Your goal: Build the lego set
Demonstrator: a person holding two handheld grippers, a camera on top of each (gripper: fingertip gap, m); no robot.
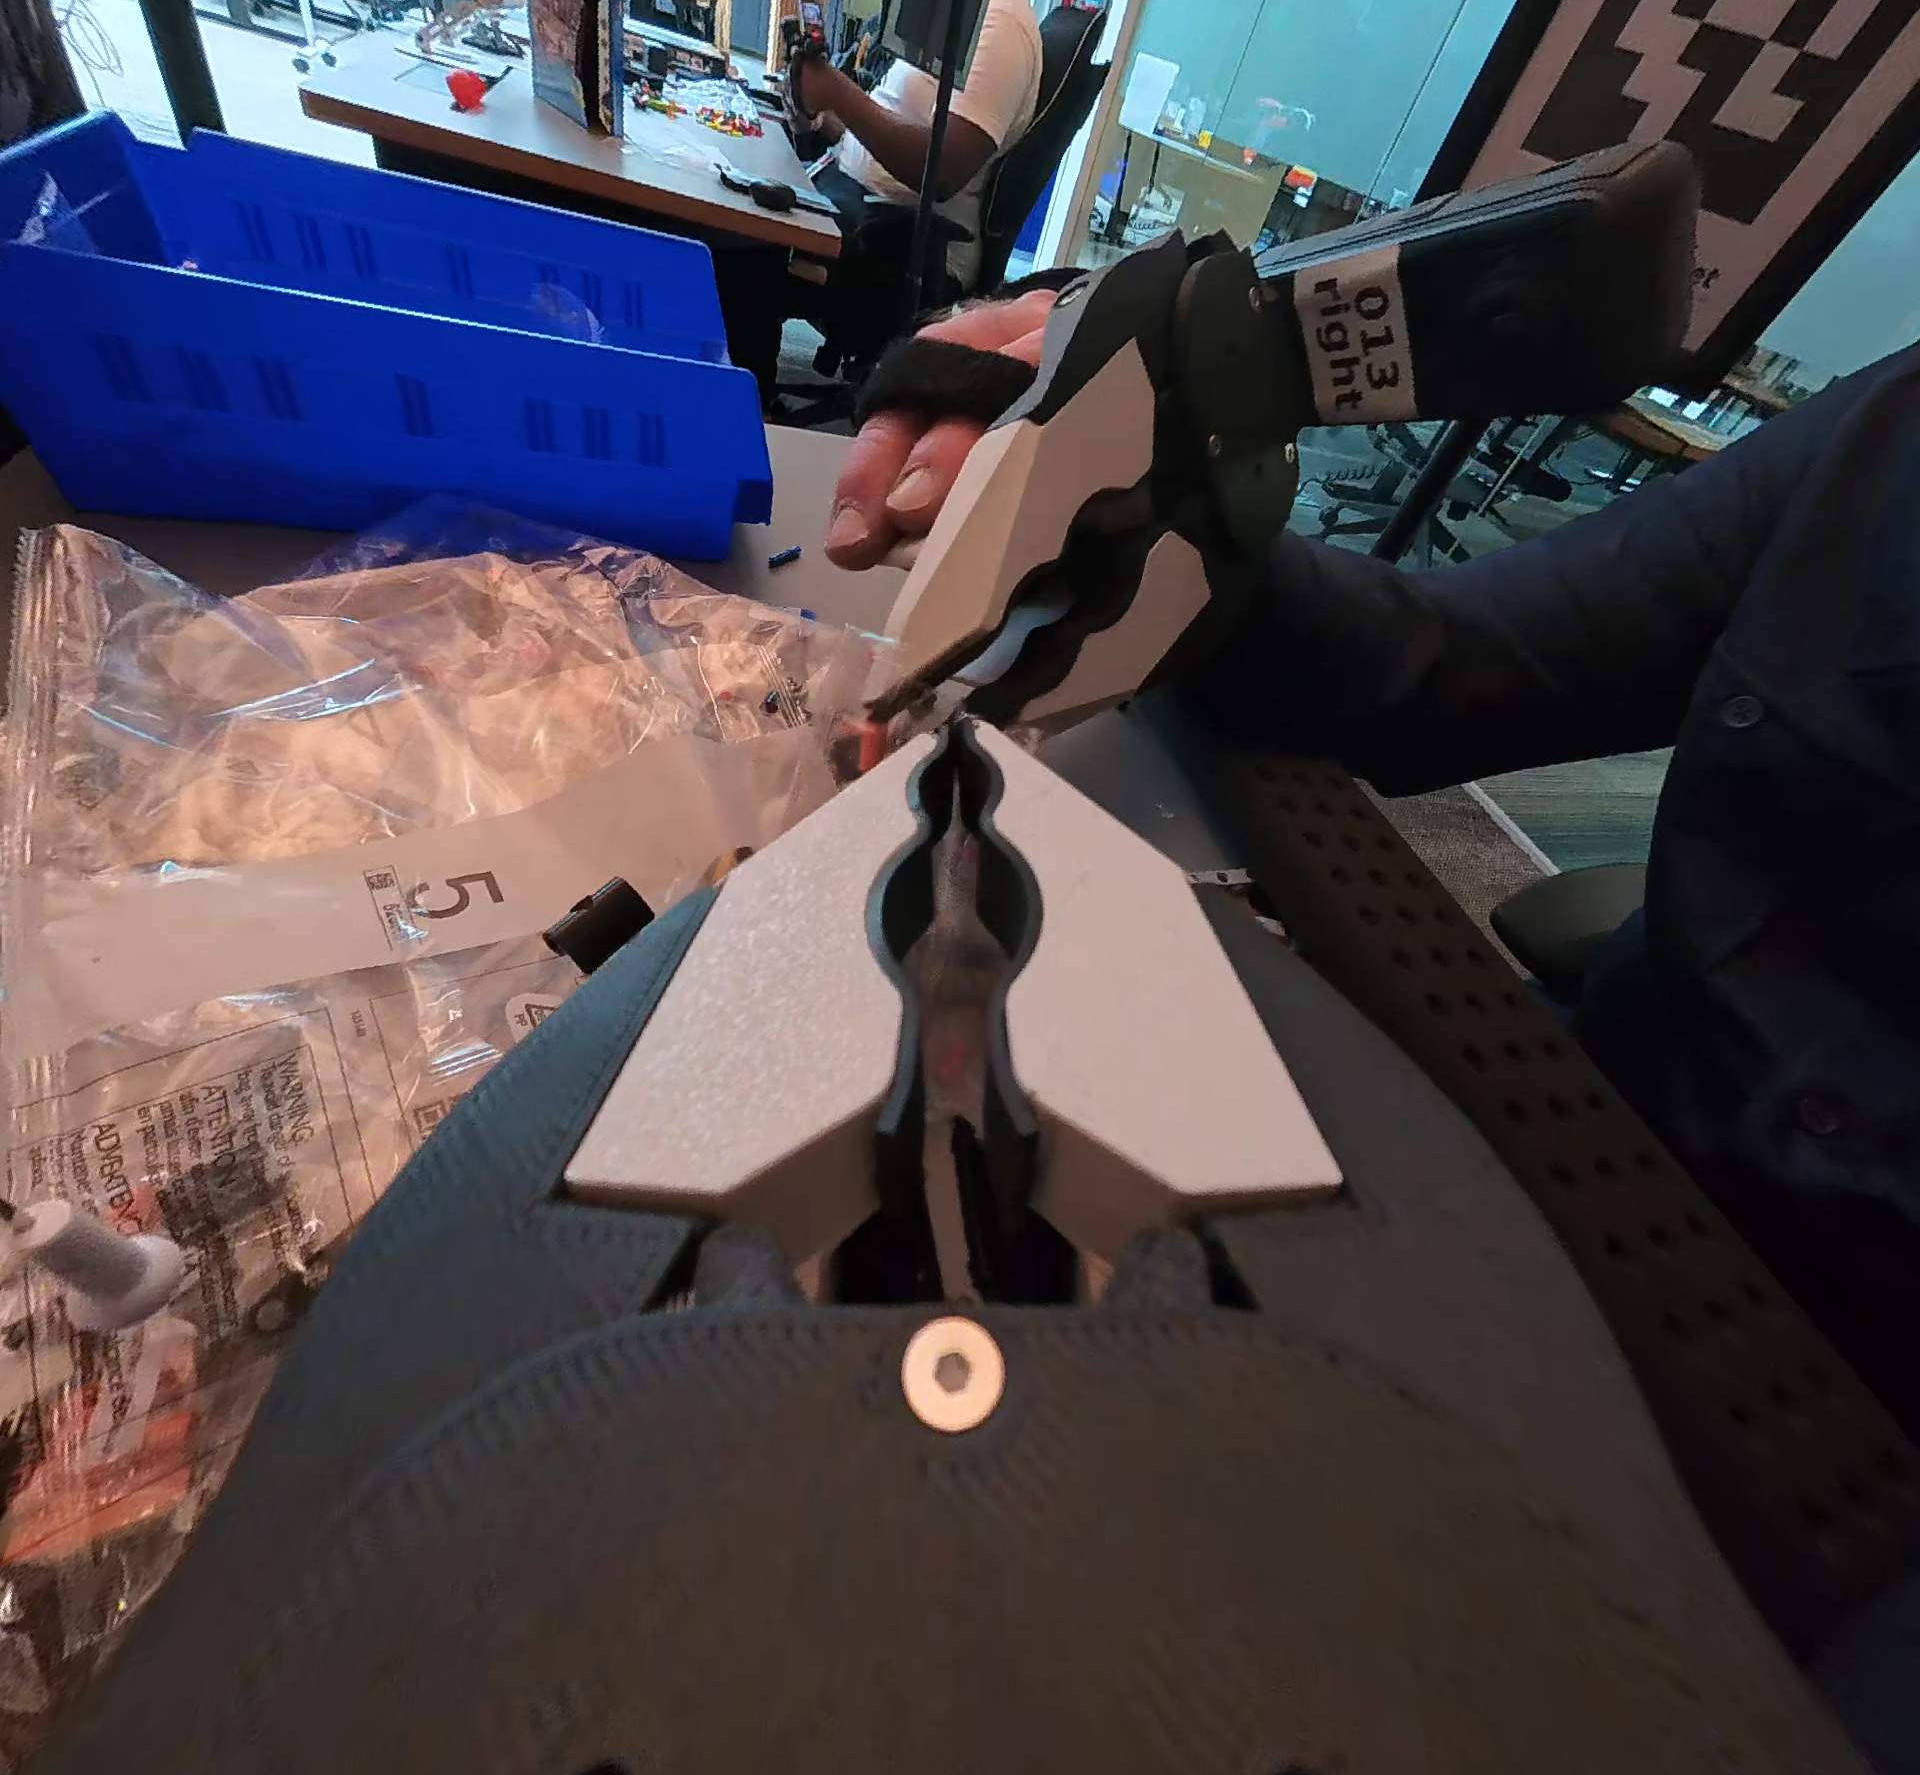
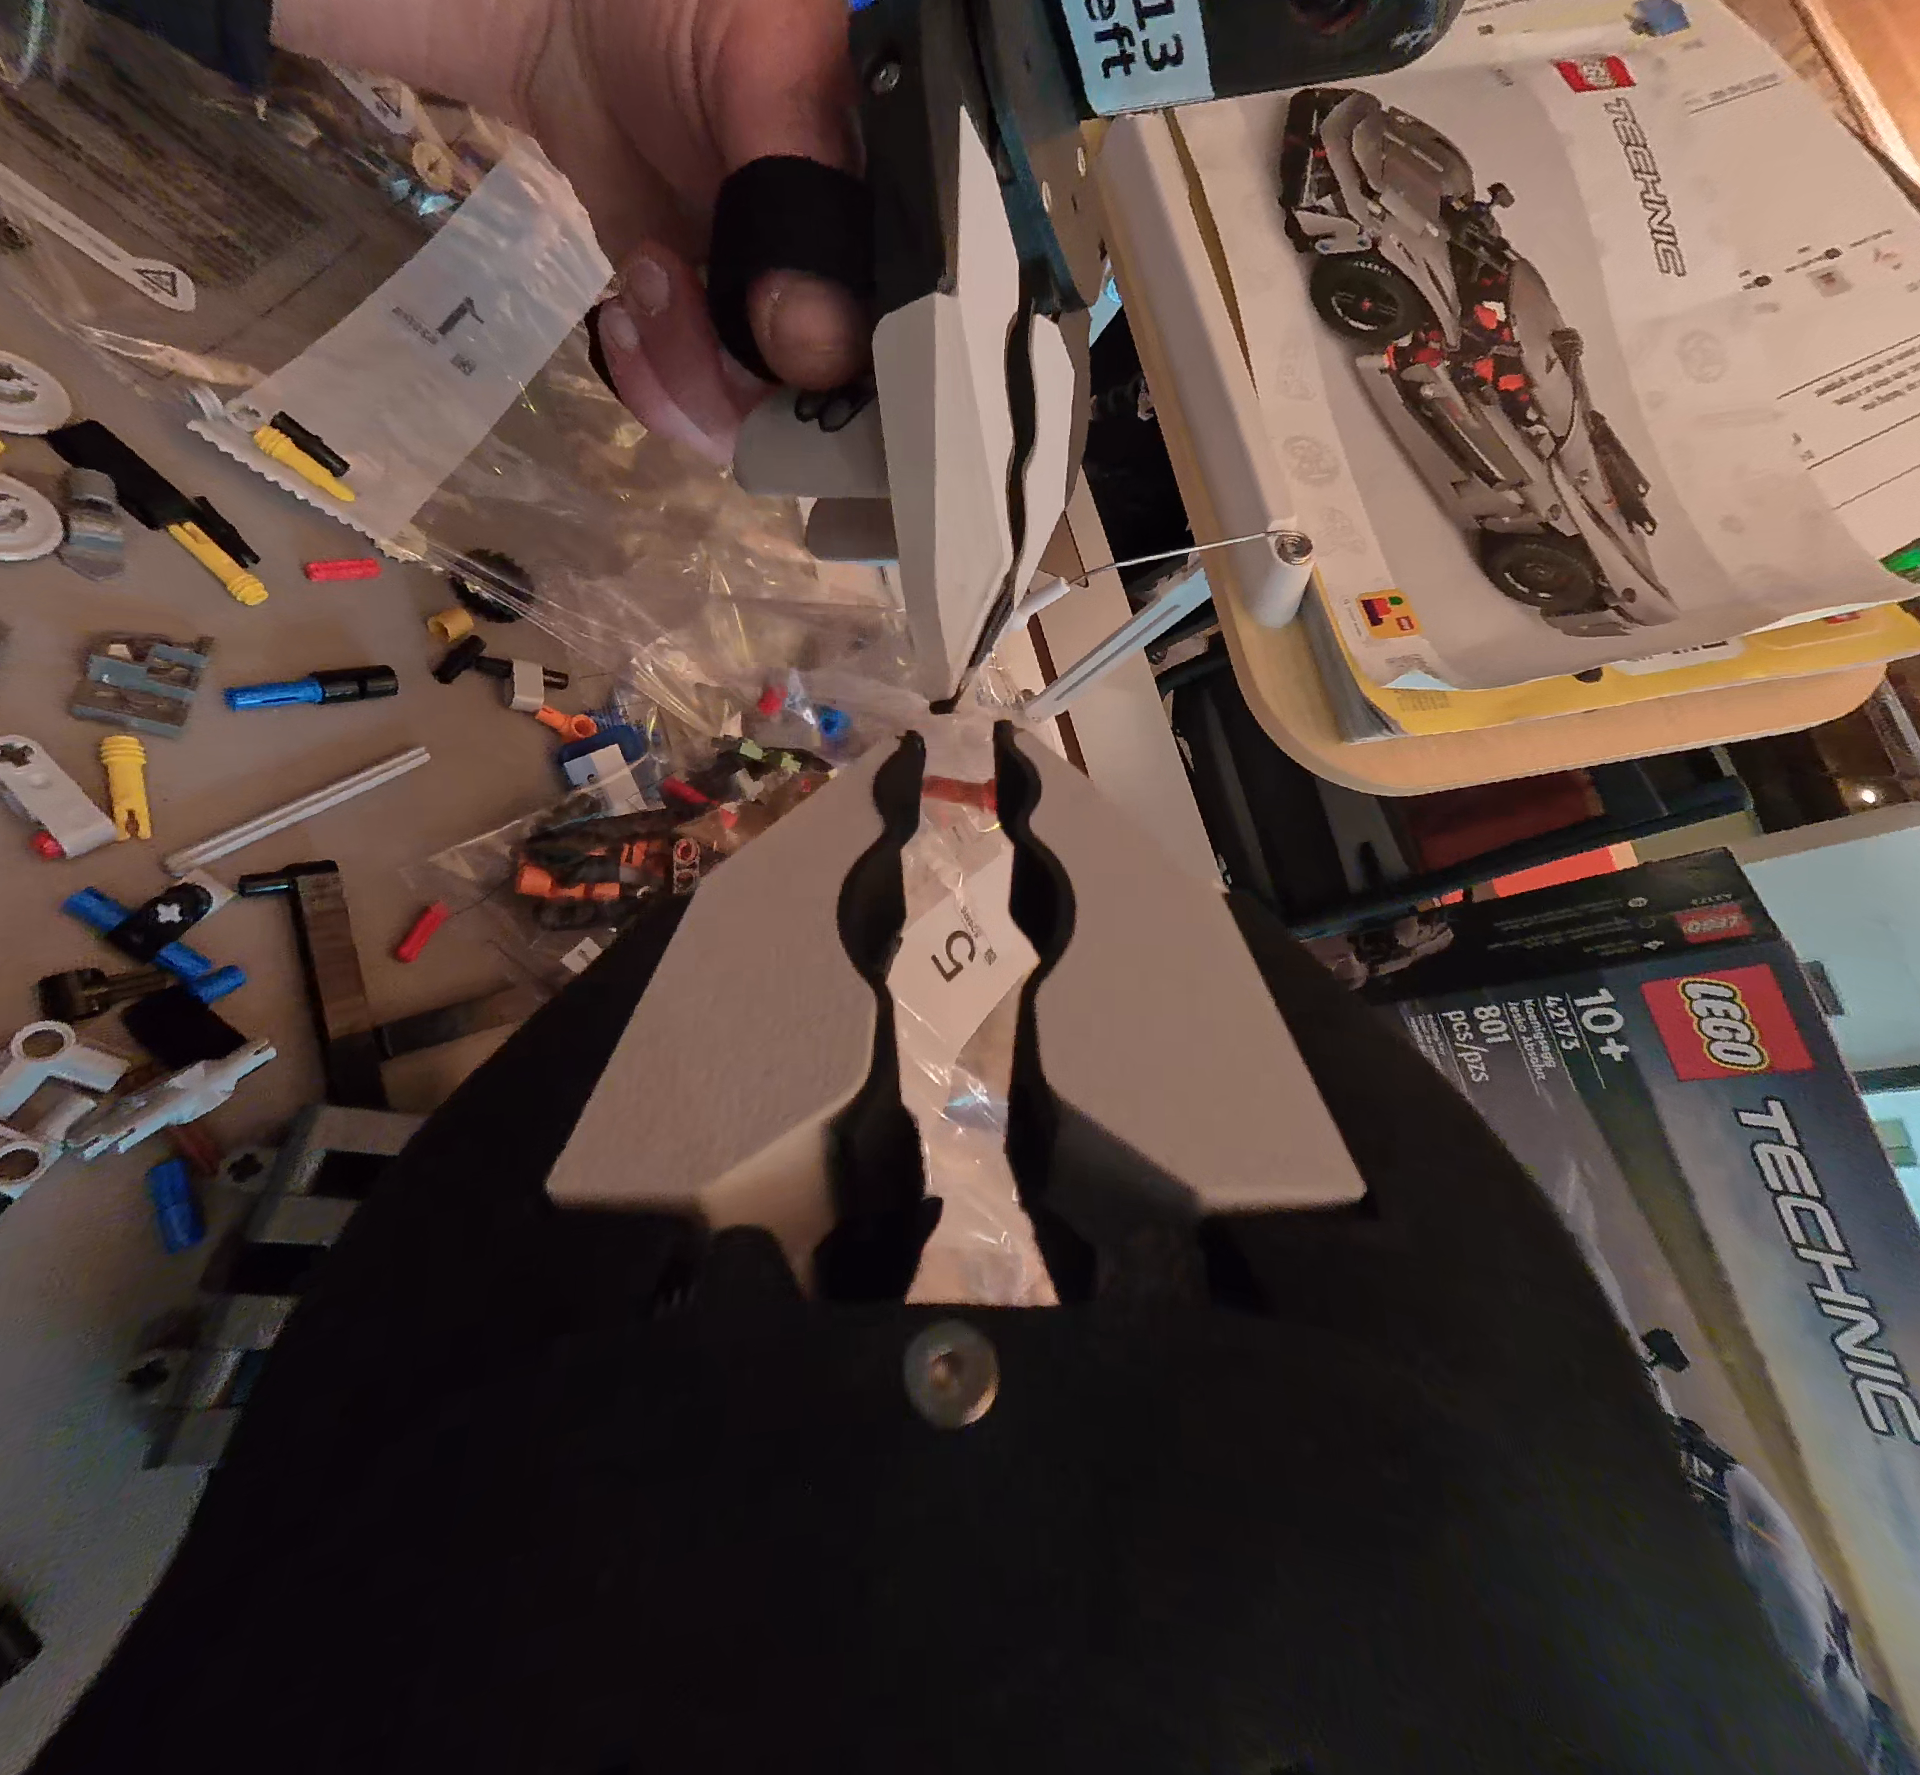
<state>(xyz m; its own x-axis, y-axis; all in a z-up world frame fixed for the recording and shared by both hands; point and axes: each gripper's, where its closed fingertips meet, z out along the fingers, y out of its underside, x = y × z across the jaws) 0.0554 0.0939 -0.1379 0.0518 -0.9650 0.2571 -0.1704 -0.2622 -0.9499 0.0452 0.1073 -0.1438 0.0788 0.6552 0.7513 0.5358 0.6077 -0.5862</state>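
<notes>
A clear plastic parts bag (image 1: 416,738) with a white numbered label lies crumpled on the table; it also shows in the right wrist view (image 2: 961,962). My left gripper (image 1: 958,738) is shut and pinches an edge of this bag; in the right wrist view (image 2: 951,702) it comes down from above, tips closed on the film. My right gripper (image 2: 956,749) is narrowly open with the bag's film and label between its jaws, tip to tip with the left one. In the left wrist view the right gripper (image 1: 883,702) reaches in from the upper right.
Two blue bins (image 1: 364,354) stand at the back left. Loose pieces (image 2: 208,686) and another opened bag (image 2: 416,323) cover the table on the left. An instruction booklet (image 2: 1558,354) rests on a stand at right, the set's box (image 2: 1714,1154) below it.
</notes>
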